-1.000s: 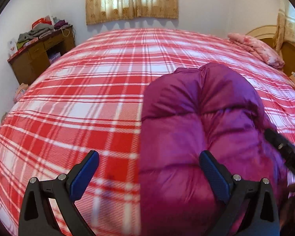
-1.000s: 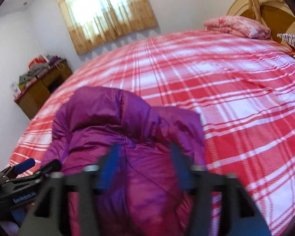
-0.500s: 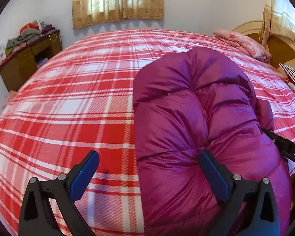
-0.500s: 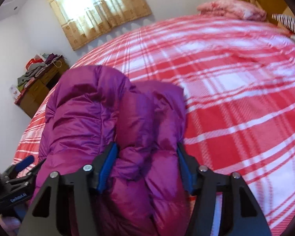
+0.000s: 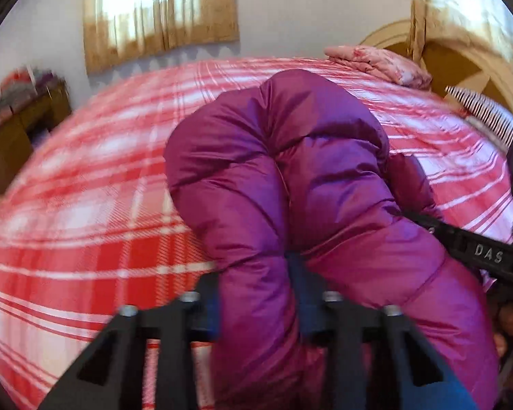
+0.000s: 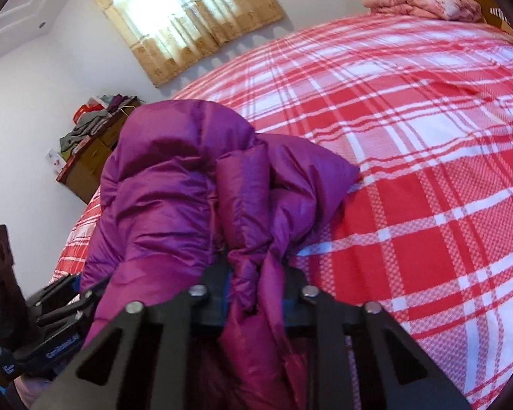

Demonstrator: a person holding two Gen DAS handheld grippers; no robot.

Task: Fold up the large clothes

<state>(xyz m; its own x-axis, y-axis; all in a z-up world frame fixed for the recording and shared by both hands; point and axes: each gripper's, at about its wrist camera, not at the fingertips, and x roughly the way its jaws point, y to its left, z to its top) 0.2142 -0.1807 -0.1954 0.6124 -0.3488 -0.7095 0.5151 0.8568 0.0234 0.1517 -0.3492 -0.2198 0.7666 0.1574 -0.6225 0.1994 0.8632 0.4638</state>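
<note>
Between your left gripper's [image 5: 256,294] blue pads, which stood wide apart half a second ago with only the right one against cloth, a thick roll of the purple down jacket [image 5: 290,188] is now pinched tight. Your right gripper [image 6: 254,294], loosely straddling the jacket a moment back, has clenched too, on a narrower bunched fold of it [image 6: 249,239]. So you have both near corners in hand, and I judge you ready to lift and carry that edge over for the next fold.

The jacket lies at the near edge of the bed [image 5: 85,239], its far end humped up. Its shell is slick, glossy nylon, quilted into fat puffy tubes; it will likely spring back and slide, so keep the squeeze firm.

Beyond it spreads the red-and-white plaid cover, a flat woven cotton look. Farther off sit a folded pink quilt [image 6: 424,0] by the wooden headboard, a cluttered brown cabinet [image 6: 89,157], and yellow curtains [image 6: 188,17].
</note>
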